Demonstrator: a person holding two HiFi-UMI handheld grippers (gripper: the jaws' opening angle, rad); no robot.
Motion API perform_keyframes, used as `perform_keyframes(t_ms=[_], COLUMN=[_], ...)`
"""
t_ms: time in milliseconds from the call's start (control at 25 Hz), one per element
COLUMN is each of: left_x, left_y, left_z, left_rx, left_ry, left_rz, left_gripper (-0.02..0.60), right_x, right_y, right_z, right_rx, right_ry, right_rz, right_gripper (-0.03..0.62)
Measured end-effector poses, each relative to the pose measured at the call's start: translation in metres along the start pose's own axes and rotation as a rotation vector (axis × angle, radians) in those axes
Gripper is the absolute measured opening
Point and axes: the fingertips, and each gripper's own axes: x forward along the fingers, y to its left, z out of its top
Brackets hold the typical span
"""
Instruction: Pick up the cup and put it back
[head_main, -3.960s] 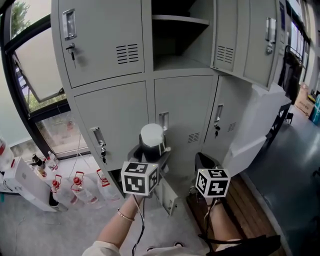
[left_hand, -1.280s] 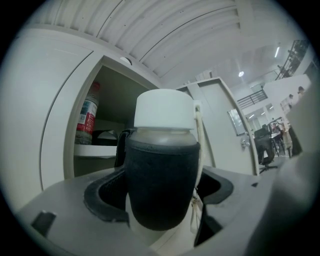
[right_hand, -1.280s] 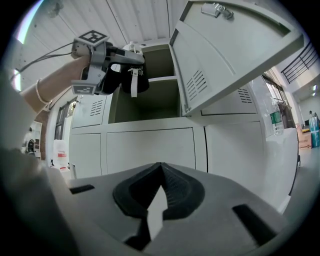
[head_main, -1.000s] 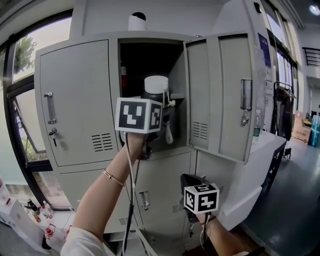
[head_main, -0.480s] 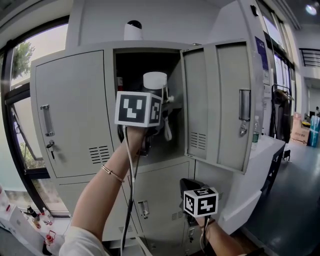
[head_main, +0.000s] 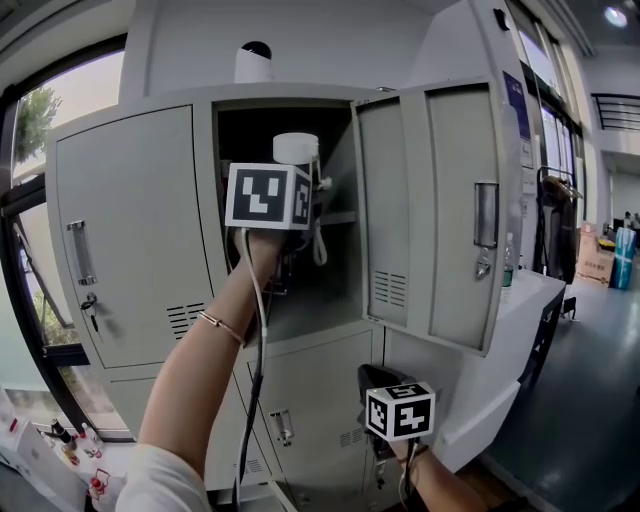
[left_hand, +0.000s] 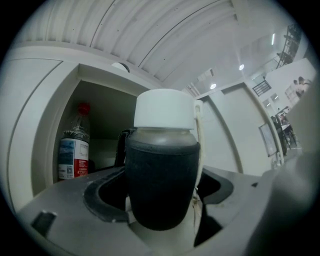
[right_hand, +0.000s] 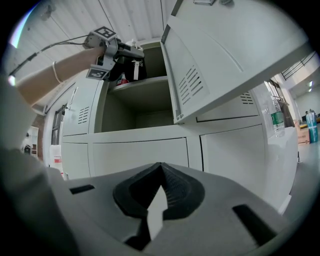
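My left gripper (head_main: 298, 190) pinches the cup (left_hand: 162, 160) at the open locker's (head_main: 130, 230) upper shelf (head_main: 340, 216): the put-back, I judge. Next: ease it in beside the bottle (left_hand: 73, 145), then release. My right gripper (right_hand: 159, 195) hangs low, pressed together, empty.

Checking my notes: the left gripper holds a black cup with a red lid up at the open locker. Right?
Not quite. The lid is white, not red; the left gripper view shows it. The left gripper does hold the black cup up at the open locker.
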Motion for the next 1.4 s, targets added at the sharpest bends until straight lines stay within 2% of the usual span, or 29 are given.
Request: perform_keyframes(t_ms=[480,760,1040,1280,1400], left_x=[0.040,0.060,0.076,0.084,0.083], left_y=[0.023,0.032,0.038,0.043,0.044], left_z=[0.005,0.005,0.001,-0.003,-0.003], left_rx=[-0.020,-0.061,-0.033,-0.070,-0.056], left_ry=[0.058,0.065,0.104,0.156,0.149], left_rz=[0.056,0.083,0.117,0.118,0.145], left_gripper=[0.385,0.385,0.384,0.383,0.385], right_x=[0.008,0.006,0.005,-0.003,-0.007], right_y=[-0.006,0.001,0.000,-0.003,-0.006], right_z=[-0.019,-0.018,-0.029,-0.036,-0.042], right_rx=[0.022,0.017,0.022,0.043,0.045], right_ry=[0.037,0.029,0.044,0.046,0.055], right_rz=[0.012,0.022,0.015,0.004,-0.006], right_gripper=[-0.009,-0.009,-0.009,-0.009,-0.009])
